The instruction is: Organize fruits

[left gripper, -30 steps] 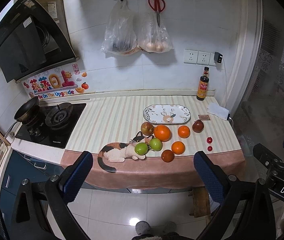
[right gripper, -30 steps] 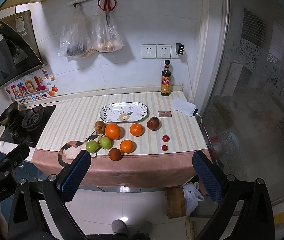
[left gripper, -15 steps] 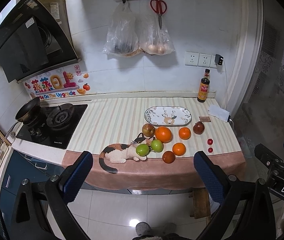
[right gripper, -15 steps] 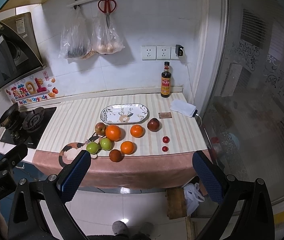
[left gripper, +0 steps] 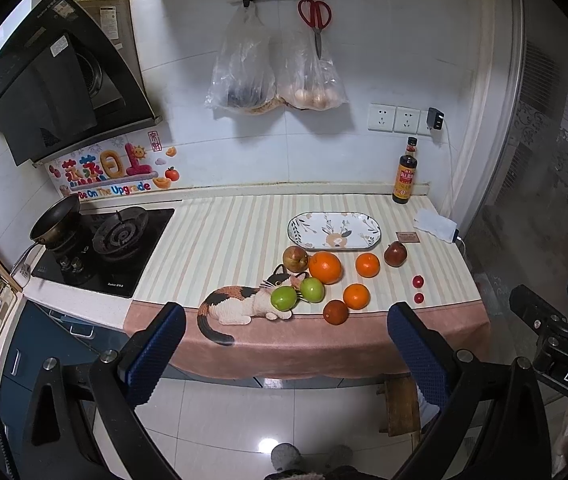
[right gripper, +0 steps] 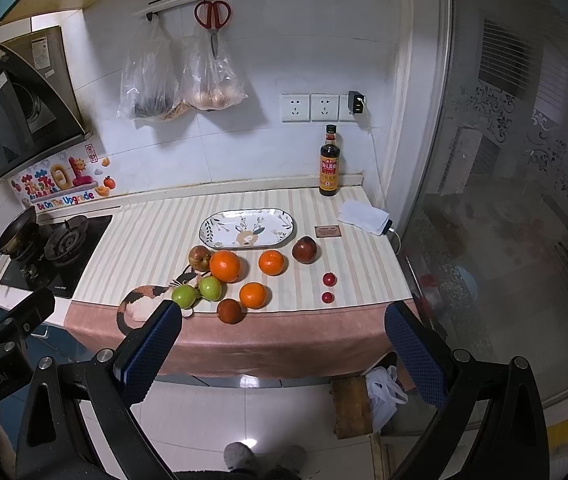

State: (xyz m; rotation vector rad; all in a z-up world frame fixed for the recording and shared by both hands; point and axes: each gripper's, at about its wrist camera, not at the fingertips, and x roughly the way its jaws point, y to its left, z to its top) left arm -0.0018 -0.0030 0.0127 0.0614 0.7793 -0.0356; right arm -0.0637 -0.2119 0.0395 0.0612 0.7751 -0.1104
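Fruit lies on the striped counter cloth (left gripper: 220,248): a large orange (left gripper: 325,267), two smaller oranges (left gripper: 367,265) (left gripper: 356,296), a dark orange (left gripper: 335,312), two green apples (left gripper: 284,298) (left gripper: 312,289), a reddish apple (left gripper: 295,258), a dark red fruit (left gripper: 395,254) and two small red fruits (left gripper: 417,281). An empty patterned oval plate (left gripper: 334,231) lies behind them; it also shows in the right wrist view (right gripper: 246,228). My left gripper (left gripper: 284,356) and right gripper (right gripper: 284,352) are open and empty, held out over the floor, well short of the counter.
A cat figure (left gripper: 240,302) lies by the green apples. A sauce bottle (left gripper: 405,178) stands at the back right, a white cloth (left gripper: 434,225) near it. A gas hob with a pan (left gripper: 54,226) is left. A wooden stool (right gripper: 354,404) stands below the counter.
Both views have drifted slightly; the counter sits a little lower in the frames. Both grippers stay open and no fruit has moved.
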